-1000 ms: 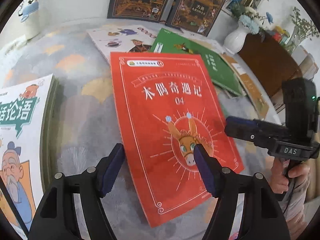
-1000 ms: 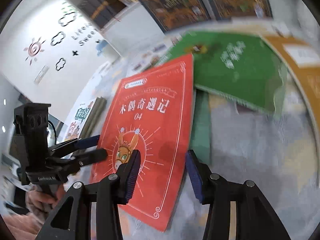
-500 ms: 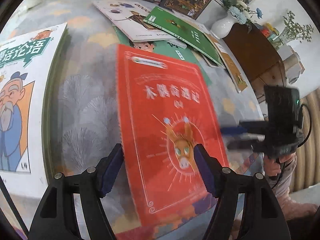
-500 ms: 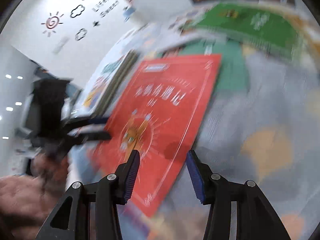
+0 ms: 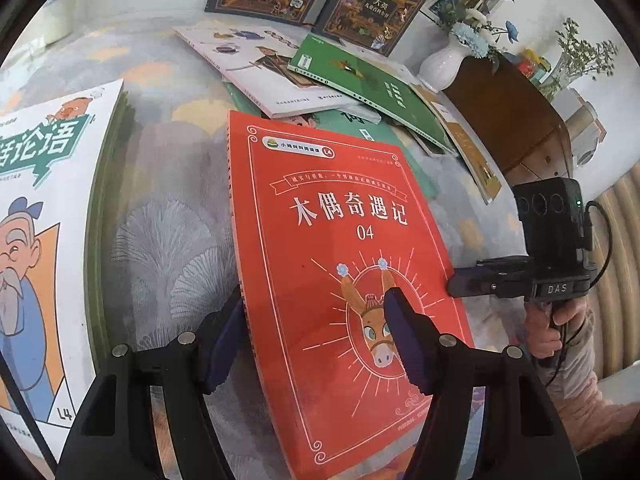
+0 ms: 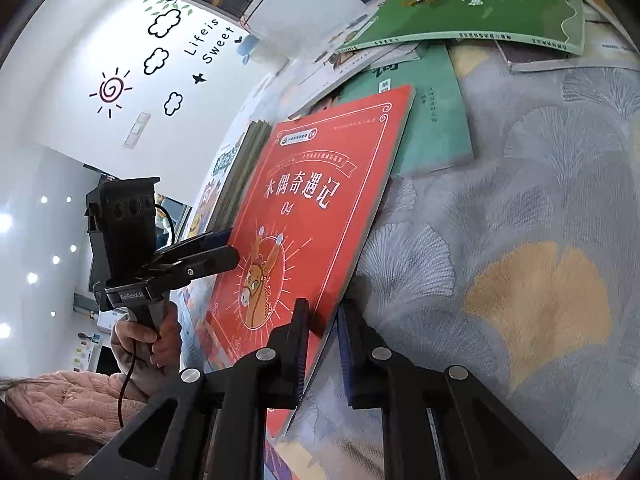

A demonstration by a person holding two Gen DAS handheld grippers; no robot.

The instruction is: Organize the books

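A red book (image 5: 344, 248) with a donkey on its cover is lifted off the patterned cloth, tilted. My right gripper (image 6: 323, 322) is shut on the book's right edge; it shows in the left wrist view (image 5: 460, 282) clamped on that edge. My left gripper (image 5: 316, 340) is open, its jaws astride the book's lower left edge, one pad under and one over the cover. It also shows in the right wrist view (image 6: 224, 250). The red book appears there too (image 6: 312, 216).
A white cartoon book (image 5: 44, 220) tops a stack at the left. A pile of loose books lies behind: white (image 5: 256, 64), green (image 5: 368, 84), teal (image 6: 432, 112). Dark hardcovers (image 5: 372, 0) lean at the back. A white vase (image 5: 444, 64) stands by a brown cabinet (image 5: 516, 120).
My right gripper has closed on the red book's right edge and raised it off the cloth. My left gripper has stayed open around the book's lower left edge.
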